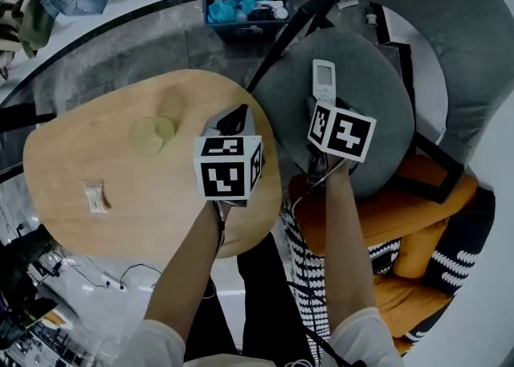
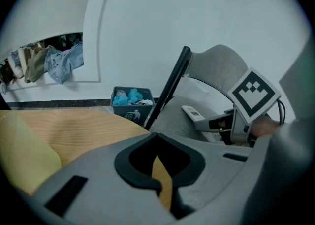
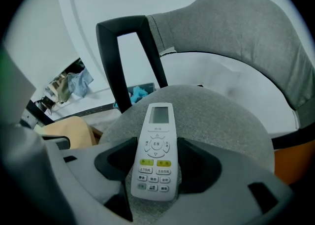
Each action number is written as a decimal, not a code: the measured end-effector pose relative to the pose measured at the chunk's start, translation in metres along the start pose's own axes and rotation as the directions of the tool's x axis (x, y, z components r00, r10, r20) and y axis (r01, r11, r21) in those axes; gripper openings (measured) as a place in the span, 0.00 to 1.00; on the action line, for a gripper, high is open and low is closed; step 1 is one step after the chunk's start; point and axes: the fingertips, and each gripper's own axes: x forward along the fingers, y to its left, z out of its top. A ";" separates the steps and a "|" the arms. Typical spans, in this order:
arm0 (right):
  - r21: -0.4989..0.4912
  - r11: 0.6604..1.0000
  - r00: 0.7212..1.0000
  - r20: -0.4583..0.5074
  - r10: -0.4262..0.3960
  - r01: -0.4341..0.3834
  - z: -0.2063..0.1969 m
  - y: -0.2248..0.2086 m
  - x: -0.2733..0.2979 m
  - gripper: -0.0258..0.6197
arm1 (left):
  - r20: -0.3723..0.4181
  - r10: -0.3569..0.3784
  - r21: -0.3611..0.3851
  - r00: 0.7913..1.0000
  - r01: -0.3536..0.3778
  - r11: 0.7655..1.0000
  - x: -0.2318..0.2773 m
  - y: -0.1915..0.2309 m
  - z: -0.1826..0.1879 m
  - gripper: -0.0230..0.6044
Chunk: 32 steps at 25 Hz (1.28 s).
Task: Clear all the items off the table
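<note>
White remote (image 3: 155, 145) clamped in right gripper (image 3: 156, 172) over grey chair cushion (image 3: 221, 120); left gripper (image 2: 160, 167) closed, empty; rounded cushion could let remote slide off

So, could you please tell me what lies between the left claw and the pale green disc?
Nothing: the head view shows only bare wooden tabletop between the left claw and the pale green disc.

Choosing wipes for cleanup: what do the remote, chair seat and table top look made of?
Remote: white plastic, smooth moulded shell, likely rubbery buttons.
Chair seat: grey fabric, visibly woven, matte texture.
Table top: light wood or wood veneer, grain lines show, satin finish.
</note>
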 end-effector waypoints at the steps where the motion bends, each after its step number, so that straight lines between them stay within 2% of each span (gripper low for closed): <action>1: 0.002 1.000 1.000 0.002 -0.003 0.003 0.000 -0.001 0.001 0.46 | -0.002 -0.002 -0.001 1.000 0.002 1.000 0.001 0.000 -0.003 0.05; 5: -0.002 1.000 1.000 0.003 -0.028 0.028 -0.003 -0.004 0.001 0.47 | -0.006 -0.009 -0.011 1.000 0.009 1.000 -0.001 0.003 -0.010 0.05; 14: 0.011 1.000 0.997 0.072 -0.024 0.023 0.002 0.013 -0.034 0.49 | 0.011 -0.028 -0.021 1.000 0.028 0.999 -0.034 0.010 -0.016 0.05; 16: 0.010 1.000 0.996 0.085 -0.015 0.014 -0.001 0.023 -0.048 0.47 | 0.006 -0.030 -0.021 1.000 0.030 0.999 -0.044 0.010 -0.023 0.05; 17: 0.010 1.000 0.996 0.089 -0.011 0.010 -0.004 0.027 -0.055 0.42 | 0.003 -0.034 -0.019 0.999 0.034 0.999 -0.049 0.009 -0.027 0.05; 18: 0.010 1.000 0.996 0.092 -0.009 0.008 -0.008 0.032 -0.062 0.39 | 0.000 -0.039 -0.016 0.999 0.039 0.999 -0.054 0.007 -0.031 0.05; 23: 0.024 0.999 0.994 0.111 0.019 -0.022 -0.036 0.064 -0.101 0.38 | -0.004 -0.065 0.002 0.998 0.065 0.998 -0.094 0.011 -0.052 0.05; 27: -0.012 1.000 0.995 0.101 0.024 -0.022 -0.075 0.093 -0.130 0.36 | 0.007 -0.064 -0.028 0.998 0.065 0.998 -0.135 0.027 -0.067 0.05; 28: -0.020 1.000 0.995 0.098 0.016 -0.014 -0.085 0.100 -0.136 0.34 | 0.008 -0.061 -0.037 0.998 0.061 0.997 -0.145 0.032 -0.072 0.05; 31: -0.054 0.998 0.995 0.100 -0.011 0.017 -0.107 0.124 -0.153 0.13 | 0.007 -0.039 -0.058 0.999 0.040 0.998 -0.168 0.051 -0.085 0.05; 32: -0.066 0.997 0.994 0.108 -0.019 0.026 -0.112 0.133 -0.158 0.11 | 0.005 -0.029 -0.066 1.000 0.029 0.997 -0.174 0.058 -0.090 0.05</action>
